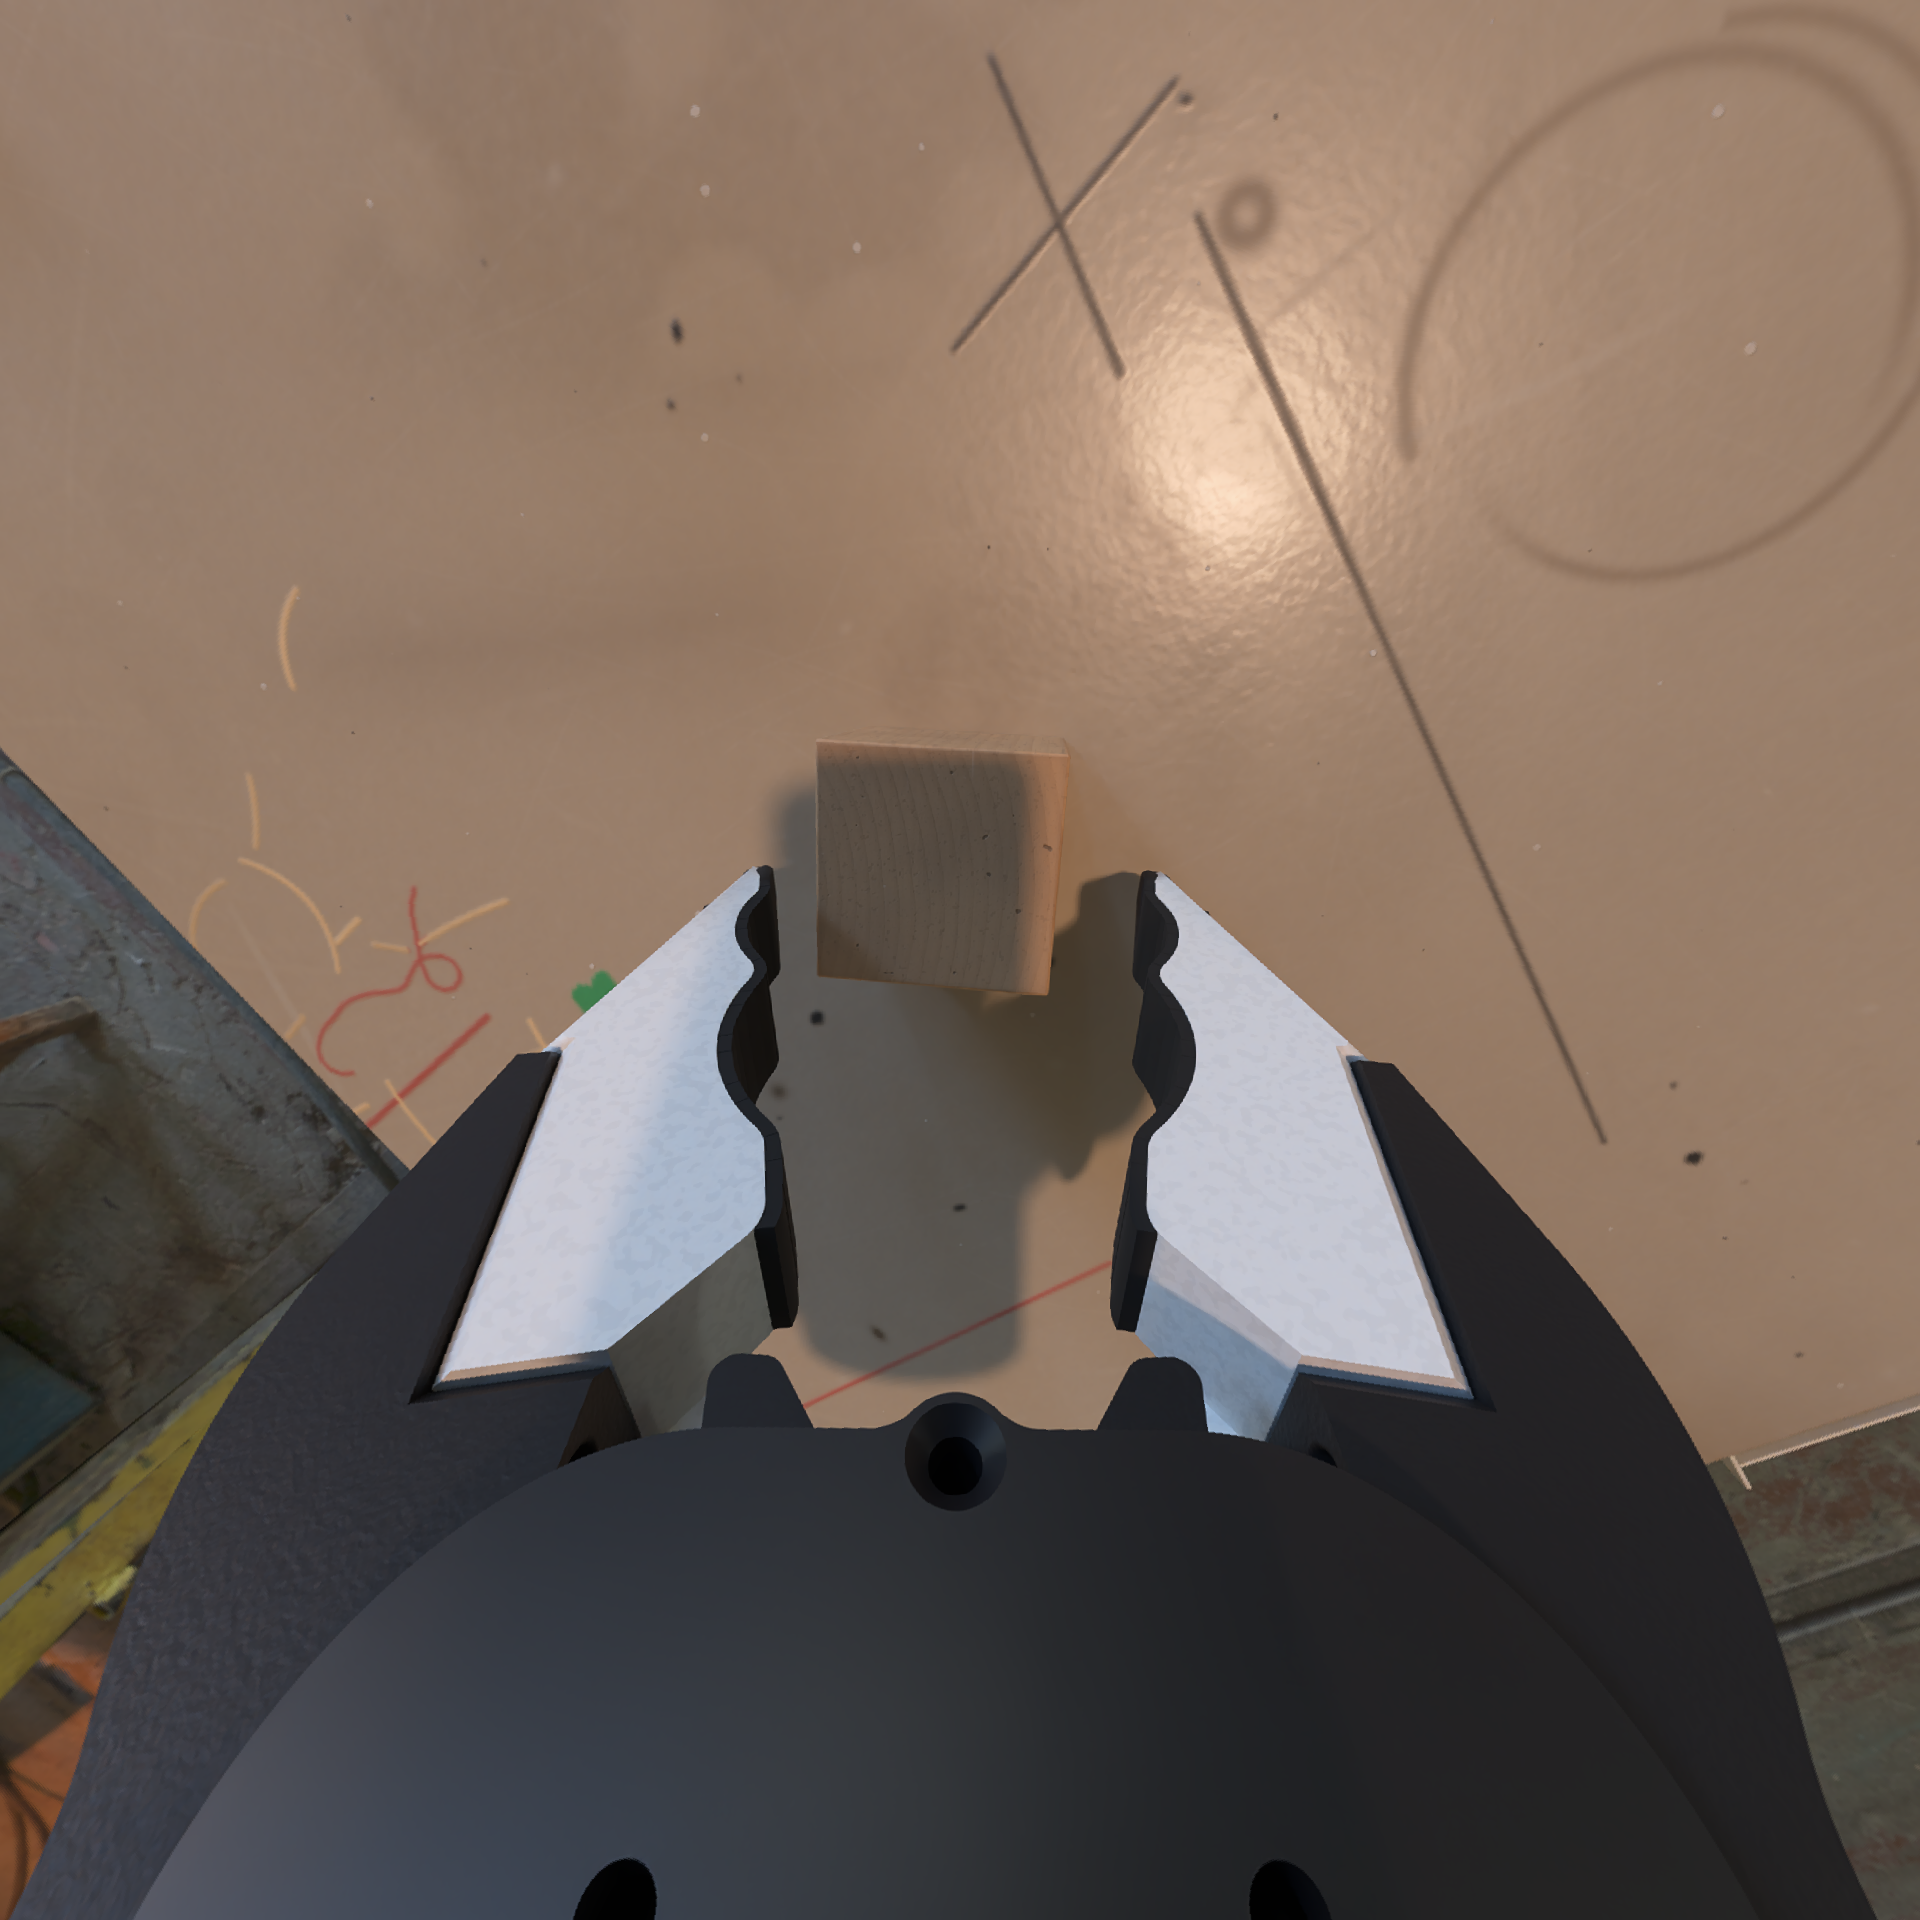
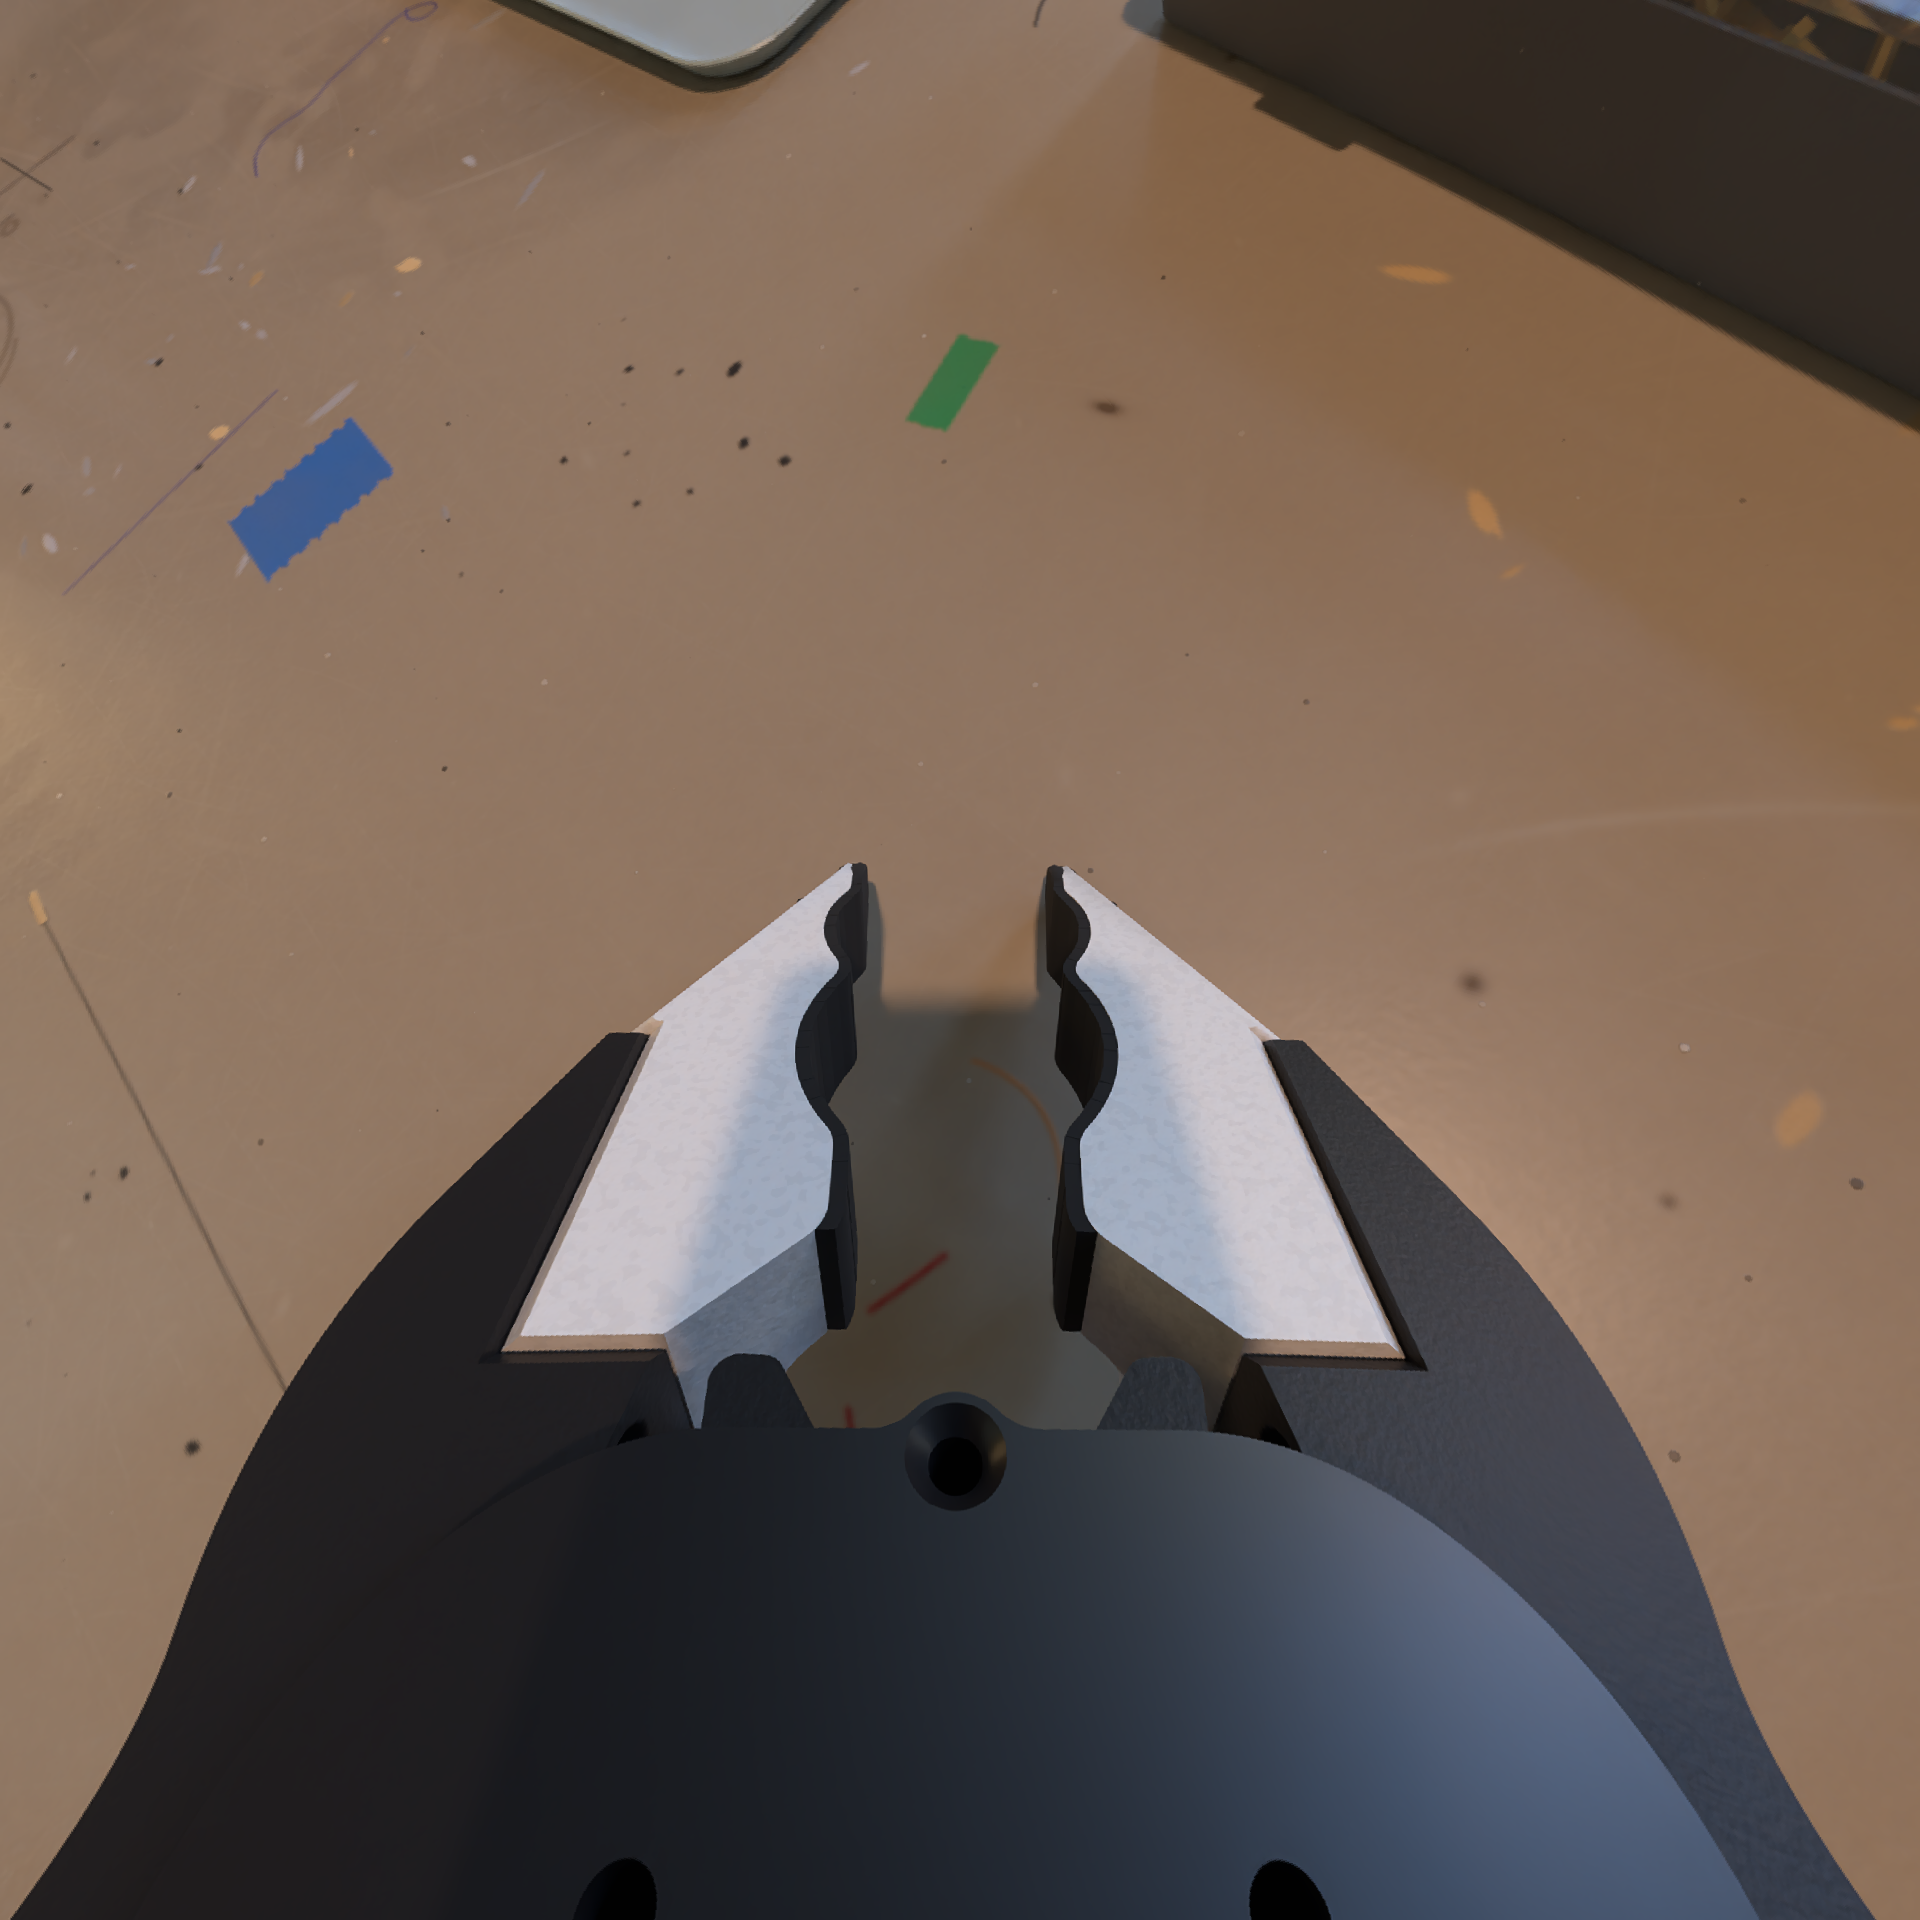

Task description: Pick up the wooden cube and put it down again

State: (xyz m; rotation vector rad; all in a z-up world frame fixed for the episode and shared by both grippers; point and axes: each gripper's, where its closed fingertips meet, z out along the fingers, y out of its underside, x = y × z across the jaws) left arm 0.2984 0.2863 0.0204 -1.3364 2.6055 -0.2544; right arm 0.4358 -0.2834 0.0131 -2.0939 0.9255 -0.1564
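Note:
A pale wooden cube [image 1: 940,868] rests on the tan tabletop [image 1: 520,468] in the left wrist view. My left gripper [image 1: 956,875] is open and looks steeply down at it. The cube lies at the fingertips, between them, with a small gap on each side, and neither finger touches it. The cube's shadow and the gripper's fall on the table beneath. My right gripper [image 2: 956,870] is open with a narrower gap and empty, low over bare tabletop [image 2: 935,675]. The cube does not show in the right wrist view.
The table's edge [image 1: 208,977] runs diagonally at the left, with the floor below it. Pen marks and scratches cover the table. In the right wrist view lie a blue tape strip [image 2: 310,499] and a green one [image 2: 953,381], with a white object [image 2: 686,31] and a dark box [image 2: 1621,135] at the far end.

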